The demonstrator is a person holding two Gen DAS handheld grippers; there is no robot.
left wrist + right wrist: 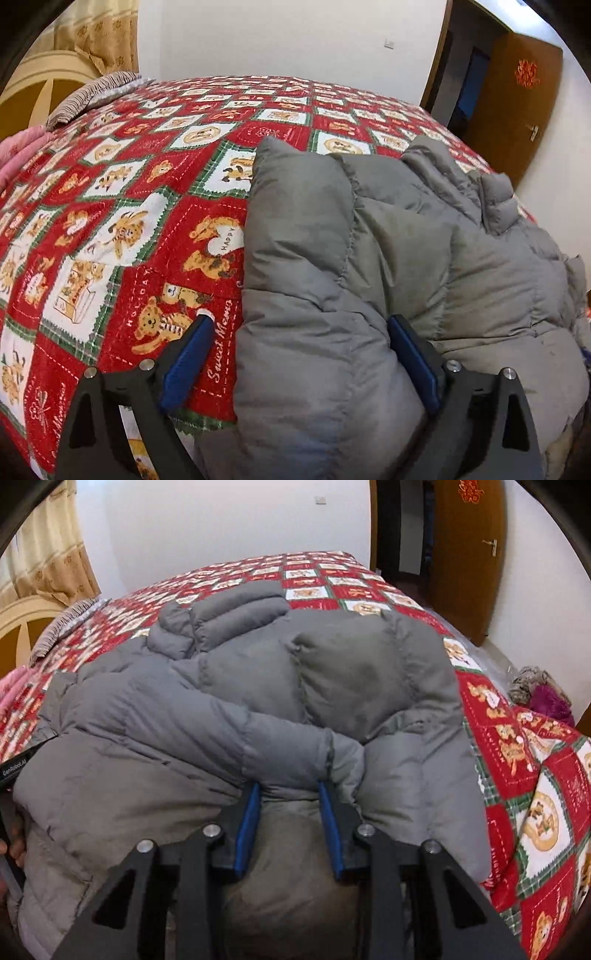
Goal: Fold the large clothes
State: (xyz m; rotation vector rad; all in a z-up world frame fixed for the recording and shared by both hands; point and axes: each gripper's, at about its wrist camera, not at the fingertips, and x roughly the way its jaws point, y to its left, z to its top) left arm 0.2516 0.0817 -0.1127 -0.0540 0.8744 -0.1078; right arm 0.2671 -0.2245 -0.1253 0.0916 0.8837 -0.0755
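From the left wrist we see the left tool [299,332] spread wide, its blue-padded fingers [186,365] straddling the near left edge of the grey down jacket [369,258]. One finger rests over the red bear-print bedspread [129,221], while the tip of the other is sunk into the jacket's padding, so we cannot tell how deep it goes. The jacket lies bundled on the right part of the bed, and its lower right side runs out of the picture. A striped pillow [92,96] sits at the far left corner, and a pink cloth [22,147] is cut off at the left edge. A brown door [517,103] stands open behind.

From the right wrist, the right tool [290,786] sits at a middling opening with a fold of the jacket [258,686] between its fingers [247,827]. The fingertips are buried under a puffy sleeve, so we cannot tell whether they pinch the cloth. The jacket fills the middle of the bed, with the bedspread [517,746] showing to its right. At the left edge we make out part of the other tool's body and some fingers of a hand [14,845], mostly cropped.
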